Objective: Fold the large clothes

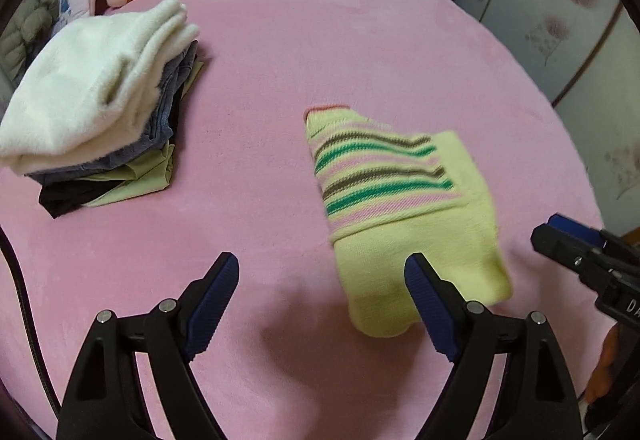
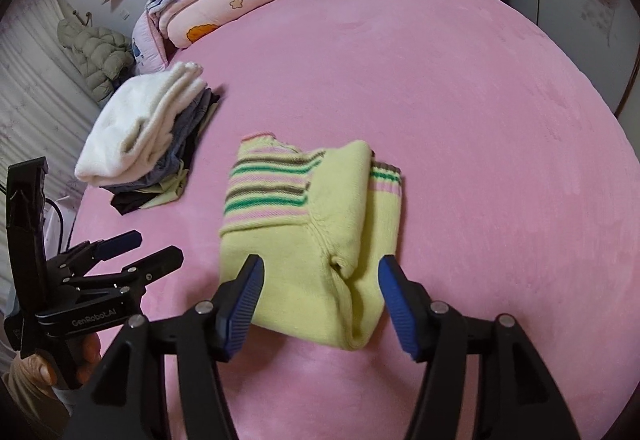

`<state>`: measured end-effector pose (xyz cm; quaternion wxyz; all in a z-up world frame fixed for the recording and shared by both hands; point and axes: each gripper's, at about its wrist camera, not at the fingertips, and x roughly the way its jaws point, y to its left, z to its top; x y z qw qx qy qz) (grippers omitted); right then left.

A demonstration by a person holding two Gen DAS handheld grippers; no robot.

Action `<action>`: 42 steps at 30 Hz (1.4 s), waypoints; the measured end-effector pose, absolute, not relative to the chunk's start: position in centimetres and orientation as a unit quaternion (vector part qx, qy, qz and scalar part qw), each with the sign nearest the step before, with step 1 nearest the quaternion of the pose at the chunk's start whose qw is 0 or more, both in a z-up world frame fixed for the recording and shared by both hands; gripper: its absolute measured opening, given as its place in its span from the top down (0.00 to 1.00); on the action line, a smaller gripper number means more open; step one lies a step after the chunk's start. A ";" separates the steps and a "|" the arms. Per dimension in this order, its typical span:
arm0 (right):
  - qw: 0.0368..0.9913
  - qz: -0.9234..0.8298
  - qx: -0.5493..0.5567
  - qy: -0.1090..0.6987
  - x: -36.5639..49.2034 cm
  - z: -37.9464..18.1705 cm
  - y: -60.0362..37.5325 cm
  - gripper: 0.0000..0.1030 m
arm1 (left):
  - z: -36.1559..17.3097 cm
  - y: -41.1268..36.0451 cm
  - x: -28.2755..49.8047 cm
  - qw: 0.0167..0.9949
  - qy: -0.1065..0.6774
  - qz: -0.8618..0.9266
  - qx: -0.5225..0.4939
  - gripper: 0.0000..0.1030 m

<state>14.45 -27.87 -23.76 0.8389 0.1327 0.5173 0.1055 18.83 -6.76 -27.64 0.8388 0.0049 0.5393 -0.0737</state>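
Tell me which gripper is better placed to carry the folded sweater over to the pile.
Left, probably. The left gripper is open on the sweater's side facing the pile. The right gripper, also open, straddles its near edge and would have to cross over.

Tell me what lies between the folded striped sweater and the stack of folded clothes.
Only bare pink bedspread. Both wrist views show an open strip of it between the striped sweater and the stack of folded clothes, with nothing lying on it.
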 end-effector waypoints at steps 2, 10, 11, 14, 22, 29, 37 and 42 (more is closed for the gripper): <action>0.840 0.104 0.145 0.513 14.6 -22.9 -28.1 0.42 | -27.0 -6.6 19.1 0.840 0.537 -0.076 -0.011 0.18; 0.846 0.104 0.159 0.498 14.9 -19.2 -28.5 0.29 | -24.2 -8.1 19.4 0.837 0.540 -0.086 -0.031 0.18; 0.848 0.105 0.154 0.496 14.9 -18.7 -28.3 0.26 | -24.0 -8.1 19.4 0.836 0.540 -0.088 -0.034 0.18; 0.854 0.110 0.141 0.489 14.8 -17.3 -28.0 0.23 | -23.0 -8.5 19.1 0.838 0.537 -0.093 -0.041 0.18; 0.862 0.118 0.103 0.482 15.0 -17.1 -27.2 0.11 | -24.5 -9.4 18.9 0.826 0.555 -0.089 -0.052 0.18; 0.835 0.114 0.110 0.527 16.2 -21.4 -27.4 0.11 | -28.7 -8.6 20.1 0.810 0.579 -0.061 -0.067 0.18; 0.795 0.134 0.173 0.566 18.3 -28.7 -29.3 0.11 | -34.5 -6.6 22.5 0.793 0.592 -0.079 -0.120 0.18; 0.762 0.155 0.224 0.588 19.6 -33.2 -30.4 0.12 | -37.4 -6.0 23.7 0.778 0.590 -0.134 -0.168 0.18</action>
